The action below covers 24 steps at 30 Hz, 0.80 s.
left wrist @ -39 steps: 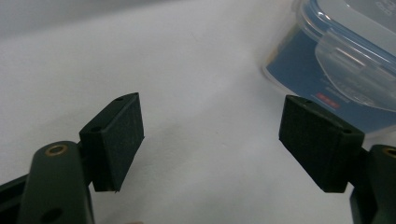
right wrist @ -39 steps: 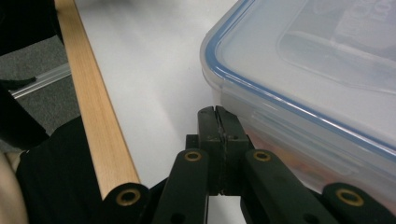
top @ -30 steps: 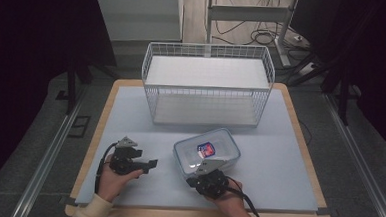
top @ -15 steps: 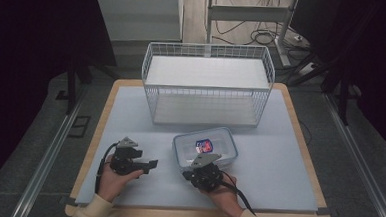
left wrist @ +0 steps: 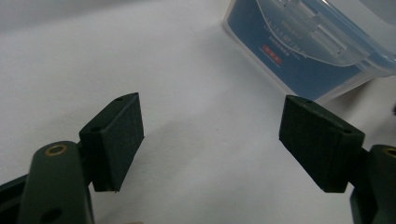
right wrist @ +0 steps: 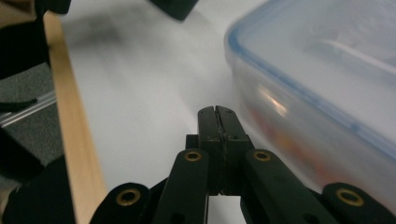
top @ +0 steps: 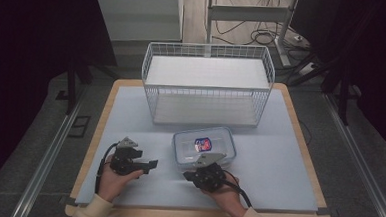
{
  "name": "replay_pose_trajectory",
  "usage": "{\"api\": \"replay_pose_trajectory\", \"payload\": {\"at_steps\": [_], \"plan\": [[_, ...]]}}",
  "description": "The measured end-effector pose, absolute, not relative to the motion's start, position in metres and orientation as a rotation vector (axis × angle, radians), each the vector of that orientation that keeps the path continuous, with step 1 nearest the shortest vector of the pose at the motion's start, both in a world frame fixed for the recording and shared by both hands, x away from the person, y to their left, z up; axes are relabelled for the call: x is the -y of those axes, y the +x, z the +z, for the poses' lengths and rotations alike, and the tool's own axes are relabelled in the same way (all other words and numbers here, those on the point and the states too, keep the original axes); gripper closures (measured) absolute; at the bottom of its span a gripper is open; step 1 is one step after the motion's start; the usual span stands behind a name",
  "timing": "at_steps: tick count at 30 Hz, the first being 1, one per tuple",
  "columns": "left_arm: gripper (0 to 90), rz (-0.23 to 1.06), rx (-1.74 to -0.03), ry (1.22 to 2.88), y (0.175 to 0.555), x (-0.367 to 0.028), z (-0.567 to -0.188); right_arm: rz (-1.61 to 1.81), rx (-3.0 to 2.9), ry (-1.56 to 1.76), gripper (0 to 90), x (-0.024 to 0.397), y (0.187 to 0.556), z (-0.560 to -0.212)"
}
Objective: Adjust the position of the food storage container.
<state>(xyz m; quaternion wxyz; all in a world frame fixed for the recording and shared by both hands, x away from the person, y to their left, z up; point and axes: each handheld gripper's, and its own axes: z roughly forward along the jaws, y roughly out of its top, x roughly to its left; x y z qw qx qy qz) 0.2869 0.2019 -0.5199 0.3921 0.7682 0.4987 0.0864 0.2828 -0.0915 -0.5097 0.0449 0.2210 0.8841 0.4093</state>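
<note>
A clear plastic container (top: 204, 148) with a blue-rimmed lid lies on the table's near middle, with a small red and blue item (top: 203, 143) inside. My left gripper (top: 151, 163) rests to its left, pointing right. Its jaws stand wide open around nothing, seen in the left gripper view (left wrist: 212, 126) with the container (left wrist: 308, 51) ahead and to the right. My right gripper (top: 187, 176) sits at the container's near edge, pointing left. Its jaws (right wrist: 217, 112) are shut with nothing between them, and the container's wall (right wrist: 327, 93) is close on their right.
A white wire basket (top: 207, 91) stands at the back centre of the pale blue mat (top: 278, 163). The table's wooden rim (right wrist: 74, 130) runs along the mat's edges. Dark floor and metal rails surround the table.
The container has turned squarer to the table and slid slightly away. My right gripper has shifted a little left along its near edge. The left gripper has stayed put.
</note>
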Motion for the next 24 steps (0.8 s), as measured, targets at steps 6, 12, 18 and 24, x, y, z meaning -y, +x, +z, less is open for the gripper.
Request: {"api": "replay_pose_trajectory", "payload": {"at_steps": [6,12,18,24], "plan": [[21.6,0.231,-1.268,1.947,0.287,-0.201,-0.519,1.246,-2.684,0.776,89.9,0.143,0.274,-0.510],[21.3,0.238,-1.272,1.942,0.287,-0.201,-0.518,1.275,-2.627,0.900,89.8,0.188,0.276,-0.505],[21.3,0.235,-1.273,1.944,0.286,-0.200,-0.518,1.241,-2.507,1.011,89.7,0.238,0.282,-0.499],[21.3,0.239,-1.272,1.940,0.286,-0.200,-0.517,1.236,-2.444,1.101,88.3,0.263,0.294,-0.497]]}}
